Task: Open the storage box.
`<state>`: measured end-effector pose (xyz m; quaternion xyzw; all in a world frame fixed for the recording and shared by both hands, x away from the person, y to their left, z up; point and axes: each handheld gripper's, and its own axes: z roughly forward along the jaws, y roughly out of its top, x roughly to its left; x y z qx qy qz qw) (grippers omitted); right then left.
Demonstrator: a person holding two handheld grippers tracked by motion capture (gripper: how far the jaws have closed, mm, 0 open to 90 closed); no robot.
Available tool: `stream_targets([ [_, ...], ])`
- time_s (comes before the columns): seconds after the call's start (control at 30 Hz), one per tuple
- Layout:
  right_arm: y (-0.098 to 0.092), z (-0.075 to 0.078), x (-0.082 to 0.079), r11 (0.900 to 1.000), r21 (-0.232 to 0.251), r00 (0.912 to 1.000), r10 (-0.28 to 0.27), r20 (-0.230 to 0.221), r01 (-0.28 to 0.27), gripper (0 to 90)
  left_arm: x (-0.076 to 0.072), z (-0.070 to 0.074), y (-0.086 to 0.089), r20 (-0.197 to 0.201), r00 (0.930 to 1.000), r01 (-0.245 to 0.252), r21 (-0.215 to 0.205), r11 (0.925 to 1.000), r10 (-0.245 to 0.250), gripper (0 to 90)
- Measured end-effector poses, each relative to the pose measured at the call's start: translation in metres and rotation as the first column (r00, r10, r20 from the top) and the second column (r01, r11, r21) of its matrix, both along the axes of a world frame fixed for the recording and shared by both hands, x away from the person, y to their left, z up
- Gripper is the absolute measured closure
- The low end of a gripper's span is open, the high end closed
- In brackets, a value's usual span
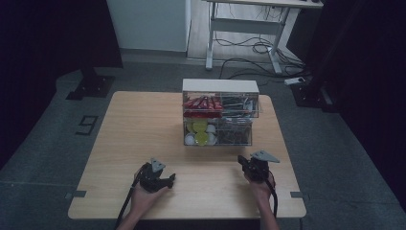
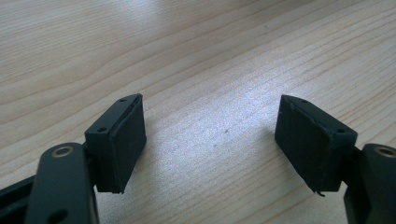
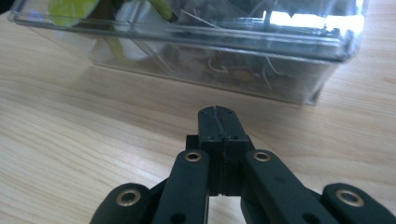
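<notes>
Clear drawer box at 11 o'clock from pinched-together right claw. Left claw spread wide over pale wooden surface. Grey floor, dim room.

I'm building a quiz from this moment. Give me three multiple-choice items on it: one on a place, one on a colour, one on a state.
1. Where does the clear box stand?
A. far middle of the table
B. near left corner
C. on the floor

2. What colour are the sticks in the top left compartment?
A. blue
B. red
C. white

3. How do the jaws stand?
A. both open
B. left gripper open, right gripper shut
C. both shut

Answers: 1 A, per the high view. 2 B, red through the clear wall. 3 B, bare wood between the left pads; the right pads meet.
</notes>
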<state>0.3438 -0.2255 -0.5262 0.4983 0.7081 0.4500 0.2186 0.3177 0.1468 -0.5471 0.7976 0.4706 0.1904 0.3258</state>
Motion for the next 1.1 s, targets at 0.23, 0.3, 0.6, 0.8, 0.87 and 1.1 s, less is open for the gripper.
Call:
stream_targets([
  [0.23, 0.007, 0.010, 0.007, 1.000, 0.009, 0.9997, 0.007, 0.024, -0.007, 89.2, 0.000, 0.000, 0.000, 0.000, 1.0000, 0.000, 0.000, 1.0000, 0.000, 24.7],
  [0.3, 0.009, 0.014, 0.010, 1.000, 0.016, 0.9996, 0.008, 0.028, -0.009, 89.2, 0.000, 0.000, 0.000, 0.000, 1.0000, 0.000, 0.000, 1.0000, 0.000, 24.7],
  [0.6, 0.015, 0.018, 0.023, 1.000, 0.013, 0.9996, 0.013, 0.025, -0.013, 89.2, 0.000, 0.000, 0.000, 0.000, 1.0000, 0.001, 0.000, 1.0000, -0.001, 24.7],
  [0.8, 0.021, 0.021, 0.029, 0.999, -0.026, 0.9989, 0.037, 0.029, -0.037, 89.2, 0.001, 0.000, -0.001, 0.000, 1.0000, 0.000, 0.000, 1.0000, 0.000, 24.7],
  [0.87, 0.022, 0.022, 0.029, 0.999, -0.024, 0.9988, 0.043, 0.026, -0.042, 89.1, 0.001, 0.000, -0.001, 0.000, 1.0000, 0.000, 0.000, 1.0000, 0.000, 24.7],
  [1.1, 0.023, 0.017, 0.028, 0.999, 0.015, 0.9986, 0.052, 0.007, -0.052, 89.2, 0.001, 0.000, -0.001, 0.000, 1.0000, 0.000, 0.000, 1.0000, 0.000, 24.6],
])
